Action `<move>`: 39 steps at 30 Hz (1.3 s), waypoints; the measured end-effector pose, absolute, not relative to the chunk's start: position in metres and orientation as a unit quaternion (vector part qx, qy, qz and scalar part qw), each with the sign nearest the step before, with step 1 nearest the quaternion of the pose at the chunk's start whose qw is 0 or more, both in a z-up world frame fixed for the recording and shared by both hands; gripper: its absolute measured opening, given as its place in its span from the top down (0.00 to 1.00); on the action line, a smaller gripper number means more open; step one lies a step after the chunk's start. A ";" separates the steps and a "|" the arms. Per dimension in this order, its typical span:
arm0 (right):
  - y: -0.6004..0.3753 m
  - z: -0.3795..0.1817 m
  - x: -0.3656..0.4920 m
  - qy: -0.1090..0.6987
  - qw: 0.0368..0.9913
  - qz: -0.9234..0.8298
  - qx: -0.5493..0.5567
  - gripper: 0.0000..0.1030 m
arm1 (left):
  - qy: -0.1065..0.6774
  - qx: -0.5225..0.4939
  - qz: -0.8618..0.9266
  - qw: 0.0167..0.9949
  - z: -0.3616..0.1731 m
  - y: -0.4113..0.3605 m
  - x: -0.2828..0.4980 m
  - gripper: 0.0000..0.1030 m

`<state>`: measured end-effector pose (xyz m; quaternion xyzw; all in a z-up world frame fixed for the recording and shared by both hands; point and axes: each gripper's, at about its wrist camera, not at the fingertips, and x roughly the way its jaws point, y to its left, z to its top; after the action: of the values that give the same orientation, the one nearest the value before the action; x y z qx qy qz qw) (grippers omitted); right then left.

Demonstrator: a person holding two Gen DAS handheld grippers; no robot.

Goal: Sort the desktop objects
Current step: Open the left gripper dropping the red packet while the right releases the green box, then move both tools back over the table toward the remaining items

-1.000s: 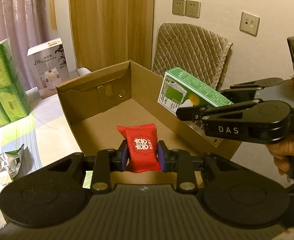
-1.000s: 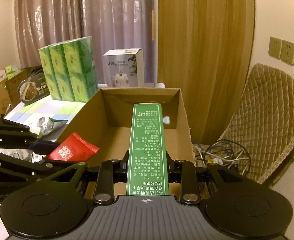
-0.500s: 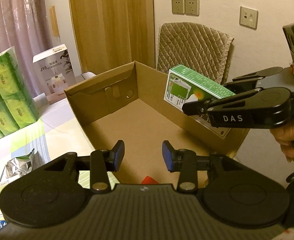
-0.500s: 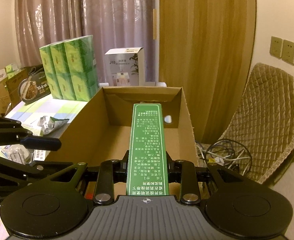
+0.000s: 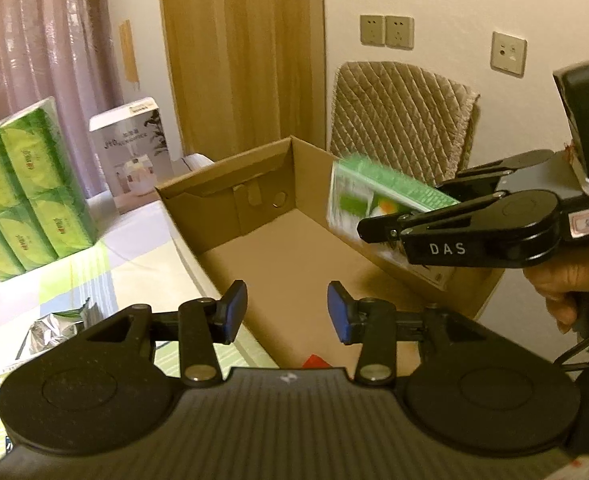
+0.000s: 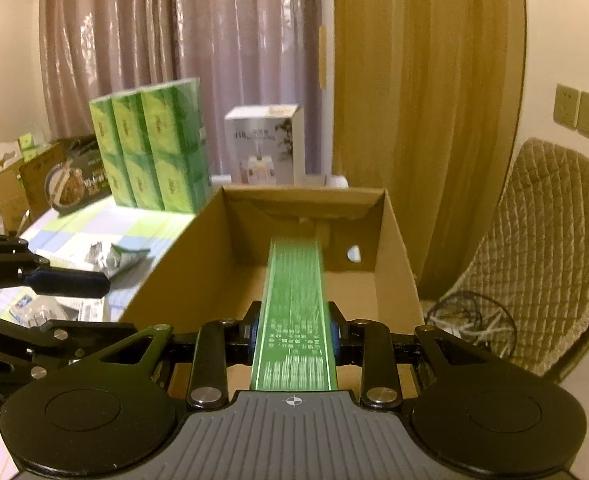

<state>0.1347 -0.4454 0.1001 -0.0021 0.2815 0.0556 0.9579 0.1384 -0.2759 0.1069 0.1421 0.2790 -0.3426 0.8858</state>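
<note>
An open cardboard box stands at the table's edge; it also shows in the right wrist view. My left gripper is open and empty above the box's near end. A red candy packet lies in the box below it, mostly hidden by the gripper body. My right gripper is shut on a long green carton and holds it over the box. From the left wrist view the green carton hangs above the box's right wall.
Green tissue packs and a white product box stand on the table to the left. A silver foil pouch and papers lie near the left gripper. A quilted chair and cables are to the right.
My left gripper opened and let the red packet drop into the box, then drew back and up. My right gripper with the green carton moved a little further over the box.
</note>
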 end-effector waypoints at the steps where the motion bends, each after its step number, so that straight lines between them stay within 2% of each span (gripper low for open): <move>1: -0.445 0.101 0.134 0.278 0.959 0.055 -0.003 0.72 | 0.278 0.140 -0.341 0.887 0.108 -0.274 0.139 0.62; 11: -0.445 0.115 0.117 0.260 0.964 0.047 0.004 0.69 | 0.272 0.134 -0.326 0.895 0.112 -0.250 0.132 0.58; 16: -0.437 0.122 0.104 0.254 0.966 0.051 0.005 0.60 | 0.269 0.130 -0.321 0.899 0.116 -0.233 0.122 0.56; 21: -0.422 0.127 0.088 0.252 0.966 0.062 0.002 0.55 | 0.263 0.130 -0.312 0.904 0.121 -0.212 0.109 0.54; 26: -0.400 0.129 0.075 0.254 0.964 0.078 -0.003 0.43 | 0.260 0.129 -0.297 0.910 0.125 -0.186 0.097 0.48; 29: -0.386 0.128 0.071 0.256 0.963 0.086 -0.006 0.31 | 0.264 0.127 -0.283 0.913 0.124 -0.166 0.094 0.45; 31: -0.377 0.128 0.068 0.255 0.962 0.093 -0.006 0.21 | 0.266 0.123 -0.272 0.917 0.123 -0.152 0.092 0.38; 33: -0.366 0.129 0.066 0.254 0.961 0.105 -0.008 0.17 | 0.266 0.119 -0.259 0.921 0.121 -0.133 0.089 0.36; 37: -0.342 0.131 0.065 0.250 0.959 0.129 -0.019 0.08 | 0.274 0.110 -0.225 0.929 0.113 -0.091 0.084 0.21; 39: -0.327 0.131 0.065 0.250 0.957 0.142 -0.021 0.07 | 0.282 0.108 -0.208 0.930 0.106 -0.069 0.082 0.19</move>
<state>0.0653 -0.3273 0.1311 -0.0209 0.2503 0.1424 0.9574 0.0824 -0.0694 0.1063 0.1083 0.2820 -0.2077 0.9304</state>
